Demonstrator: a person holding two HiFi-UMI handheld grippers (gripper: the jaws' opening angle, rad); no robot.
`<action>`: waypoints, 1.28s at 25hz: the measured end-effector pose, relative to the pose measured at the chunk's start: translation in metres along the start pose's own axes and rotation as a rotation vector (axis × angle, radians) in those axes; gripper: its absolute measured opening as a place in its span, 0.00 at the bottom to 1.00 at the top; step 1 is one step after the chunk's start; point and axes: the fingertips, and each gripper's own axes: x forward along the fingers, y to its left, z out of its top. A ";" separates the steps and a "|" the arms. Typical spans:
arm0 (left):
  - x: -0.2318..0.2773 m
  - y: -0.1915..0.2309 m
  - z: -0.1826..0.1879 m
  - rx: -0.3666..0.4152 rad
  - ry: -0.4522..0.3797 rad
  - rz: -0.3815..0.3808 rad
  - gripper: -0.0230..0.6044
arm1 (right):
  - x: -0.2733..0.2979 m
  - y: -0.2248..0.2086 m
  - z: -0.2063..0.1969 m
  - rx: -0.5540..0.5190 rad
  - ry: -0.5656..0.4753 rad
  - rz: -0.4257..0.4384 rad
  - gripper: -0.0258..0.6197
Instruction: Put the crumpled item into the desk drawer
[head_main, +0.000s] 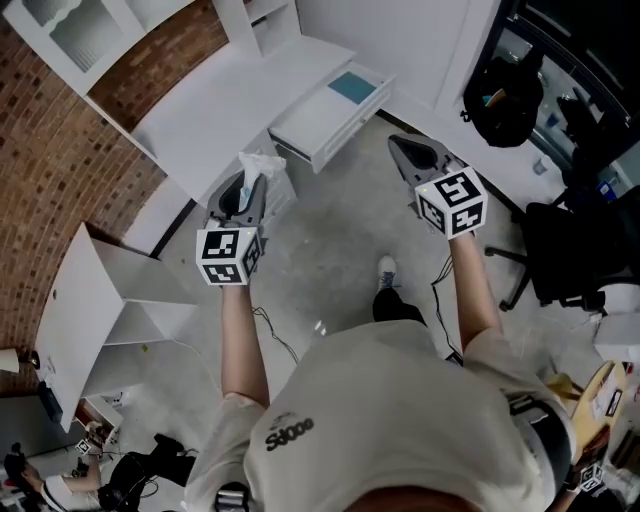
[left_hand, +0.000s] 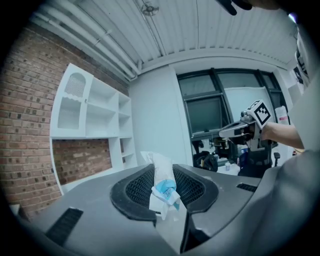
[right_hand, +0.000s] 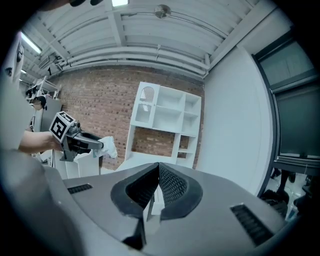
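A crumpled white item with blue print (left_hand: 164, 186) is pinched between the jaws of my left gripper (left_hand: 165, 192), which is shut on it. In the head view the left gripper (head_main: 247, 183) holds the white wad (head_main: 262, 166) in the air just short of the white desk (head_main: 215, 100). The desk drawer (head_main: 330, 108) stands pulled out, with a blue patch (head_main: 352, 87) inside at its far end. My right gripper (head_main: 408, 150) hovers to the right of the drawer, its jaws closed tip to tip with nothing between them (right_hand: 157, 176). The right gripper view shows the left gripper with the item (right_hand: 108, 147).
A white shelf unit (head_main: 110, 300) lies on the floor at the left. A black office chair (head_main: 560, 255) and dark bags (head_main: 503, 100) stand at the right. Cables (head_main: 275, 335) run across the grey floor. A brick wall (head_main: 40, 170) backs the desk.
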 end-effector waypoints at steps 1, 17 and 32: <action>0.013 0.004 0.003 0.001 0.001 0.013 0.22 | 0.011 -0.013 -0.001 0.001 -0.007 0.007 0.04; 0.252 0.002 0.042 -0.024 0.033 0.075 0.22 | 0.138 -0.237 -0.038 -0.033 0.000 0.098 0.04; 0.368 0.022 0.023 -0.079 0.095 0.132 0.24 | 0.229 -0.335 -0.074 0.089 -0.021 0.118 0.04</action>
